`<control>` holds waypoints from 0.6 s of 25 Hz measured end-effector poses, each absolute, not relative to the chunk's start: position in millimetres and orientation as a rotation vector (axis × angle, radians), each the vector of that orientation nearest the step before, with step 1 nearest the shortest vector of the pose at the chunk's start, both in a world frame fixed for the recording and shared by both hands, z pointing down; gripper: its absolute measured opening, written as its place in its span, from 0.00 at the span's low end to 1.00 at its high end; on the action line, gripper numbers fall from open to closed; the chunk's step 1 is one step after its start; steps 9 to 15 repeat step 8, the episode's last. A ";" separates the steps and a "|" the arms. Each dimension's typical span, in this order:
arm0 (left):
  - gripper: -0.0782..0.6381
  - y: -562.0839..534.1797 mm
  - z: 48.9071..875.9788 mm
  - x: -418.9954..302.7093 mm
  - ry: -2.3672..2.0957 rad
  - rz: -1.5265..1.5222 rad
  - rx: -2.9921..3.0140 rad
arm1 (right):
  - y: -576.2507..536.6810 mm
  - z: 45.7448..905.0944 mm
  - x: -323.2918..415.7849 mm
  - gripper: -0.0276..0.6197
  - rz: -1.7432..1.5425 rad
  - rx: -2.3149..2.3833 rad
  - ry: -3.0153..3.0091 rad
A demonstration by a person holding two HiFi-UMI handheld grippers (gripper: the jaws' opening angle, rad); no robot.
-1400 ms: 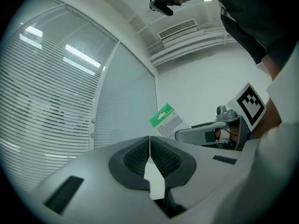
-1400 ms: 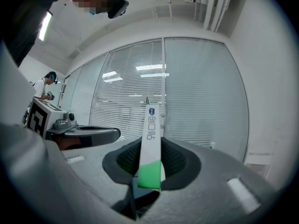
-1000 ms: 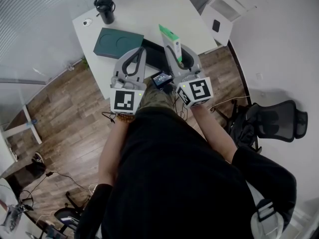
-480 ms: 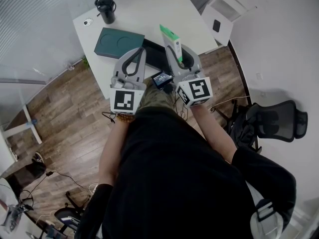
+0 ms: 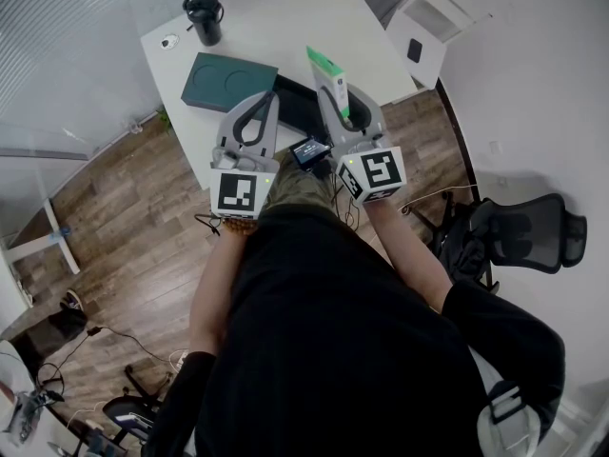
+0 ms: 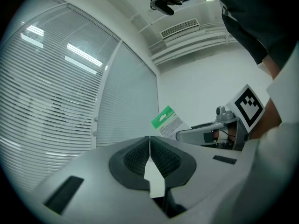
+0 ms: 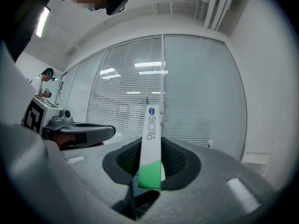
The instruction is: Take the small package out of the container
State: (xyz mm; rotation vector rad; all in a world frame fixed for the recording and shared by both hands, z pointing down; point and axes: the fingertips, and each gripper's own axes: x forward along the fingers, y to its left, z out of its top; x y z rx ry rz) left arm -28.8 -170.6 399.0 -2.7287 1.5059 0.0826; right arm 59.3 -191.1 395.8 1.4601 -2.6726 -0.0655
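1. Head view: my right claw [image 5: 335, 98] holds the small package [image 5: 326, 74] upright over the near edge of the table [image 5: 285, 27], to the right of the teal box [image 5: 226, 82]. My left claw [image 5: 265, 103] is just beside it.
2. Left gripper view: the left claw is clenched on nothing, its pads touching.
3. Right gripper view: the right claw is clamped on the green-and-white package, which stands edge-on to me.
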 end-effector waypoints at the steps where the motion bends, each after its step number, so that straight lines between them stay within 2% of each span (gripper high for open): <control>1: 0.12 -170.7 399.4 -28.8 1.507 0.082 -2.730 | -191.4 396.0 59.4 0.18 -0.066 1.461 -2.672; 15: 0.12 -171.0 401.6 -28.9 1.503 0.076 -2.735 | -193.7 397.2 60.2 0.18 -0.071 1.464 -2.666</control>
